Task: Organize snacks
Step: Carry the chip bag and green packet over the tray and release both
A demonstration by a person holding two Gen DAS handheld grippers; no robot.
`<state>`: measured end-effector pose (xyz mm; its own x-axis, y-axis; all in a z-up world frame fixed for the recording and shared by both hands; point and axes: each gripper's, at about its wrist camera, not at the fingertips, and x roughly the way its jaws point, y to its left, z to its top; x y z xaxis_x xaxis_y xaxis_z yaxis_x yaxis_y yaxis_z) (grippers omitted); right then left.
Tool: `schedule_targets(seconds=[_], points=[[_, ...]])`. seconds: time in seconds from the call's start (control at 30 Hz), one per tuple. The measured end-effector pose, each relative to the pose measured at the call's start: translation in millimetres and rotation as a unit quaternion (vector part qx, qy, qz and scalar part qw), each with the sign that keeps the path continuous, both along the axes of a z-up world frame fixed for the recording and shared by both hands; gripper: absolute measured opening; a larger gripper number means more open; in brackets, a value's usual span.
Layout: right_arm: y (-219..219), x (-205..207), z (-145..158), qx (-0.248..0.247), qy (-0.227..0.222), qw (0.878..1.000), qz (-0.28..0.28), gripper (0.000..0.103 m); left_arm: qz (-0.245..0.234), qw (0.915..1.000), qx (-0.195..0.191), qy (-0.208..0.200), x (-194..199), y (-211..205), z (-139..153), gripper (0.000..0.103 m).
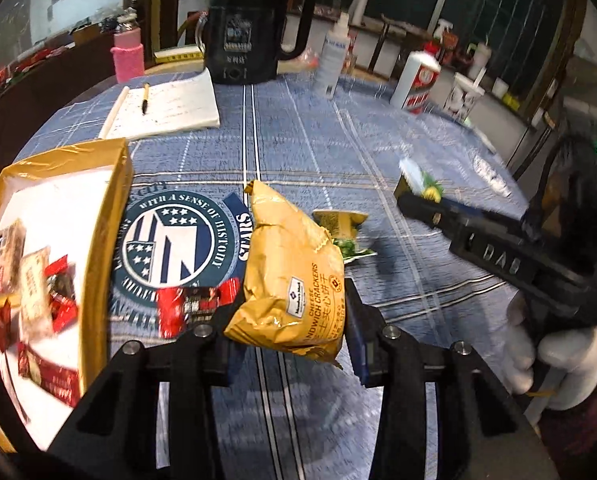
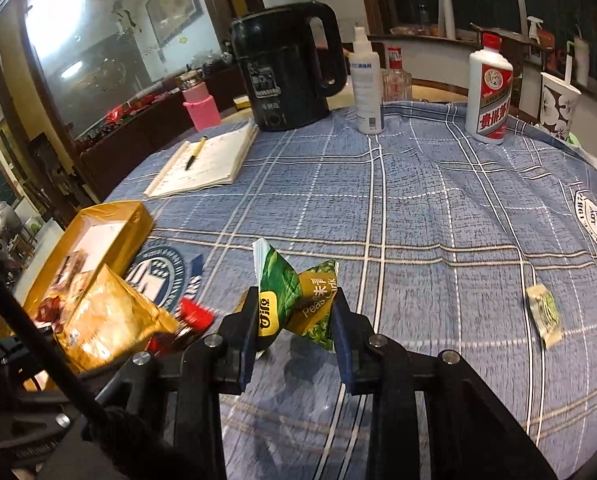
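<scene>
Right tongs [image 2: 294, 314] clamped on green pea packet [image 2: 294, 300], lifted above table [image 2: 418, 208]; gold box [image 2: 134, 216] at left, small packet [image 2: 544, 314] lying at right.

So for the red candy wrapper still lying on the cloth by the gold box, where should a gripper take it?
Probably across the dark middle of the red candy wrapper, from above: it lies flat on the tablecloth, its flared red ends thin and floppy. The gold box wall stands close on one side.

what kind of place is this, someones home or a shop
Most likely a home dining room: a round table under a blue plaid cloth carries a black electric kettle, an open notebook and a liquor bottle.
</scene>
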<state>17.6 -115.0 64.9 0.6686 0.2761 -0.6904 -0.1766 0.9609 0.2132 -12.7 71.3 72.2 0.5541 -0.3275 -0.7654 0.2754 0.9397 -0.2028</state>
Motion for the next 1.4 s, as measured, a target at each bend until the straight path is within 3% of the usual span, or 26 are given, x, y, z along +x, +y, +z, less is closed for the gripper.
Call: schedule_targets(seconds=[0.17,0.27,0.47,0.6,0.93,1.1,1.4], points=[[13.1,-26.0,12.6,0.014,-0.013,1.000,0.022,0.032,0.022,0.9986,-0.041,-0.024,-31.3,25.7,19.2,0.043],[24.8,-39.5,21.4,0.030,-0.019,0.999,0.037,0.032,0.059,0.9945,-0.073,-0.046,-55.7,56.8,29.7,0.043],[64.1,-65.0,36.4,0.061,-0.034,0.994,0.080,0.032,0.147,0.9828,-0.085,-0.074,-75.3,123.7,38.5,0.043],[101.8,-77.1,38.4,0.081,-0.040,0.990,0.110,0.032,0.196,0.9732,-0.093,-0.078,-80.0,165.7,33.3,0.043],[174.5,-80.7,28.4,0.120,-0.015,0.981,0.153,0.033,0.265,0.9564,-0.105,-0.066,-83.8,235.3,7.0,0.043],[214.4,-81.2,15.0,0.103,0.004,0.978,0.181,0.033,0.283,0.9532,-0.086,-0.064,-81.5,250.9,-7.7,0.043],[267.9,-79.6,-9.4,0.053,0.028,0.974,0.216,0.033,0.294,0.9498,-0.096,-0.047,-72.8,273.3,-28.6,0.043]])
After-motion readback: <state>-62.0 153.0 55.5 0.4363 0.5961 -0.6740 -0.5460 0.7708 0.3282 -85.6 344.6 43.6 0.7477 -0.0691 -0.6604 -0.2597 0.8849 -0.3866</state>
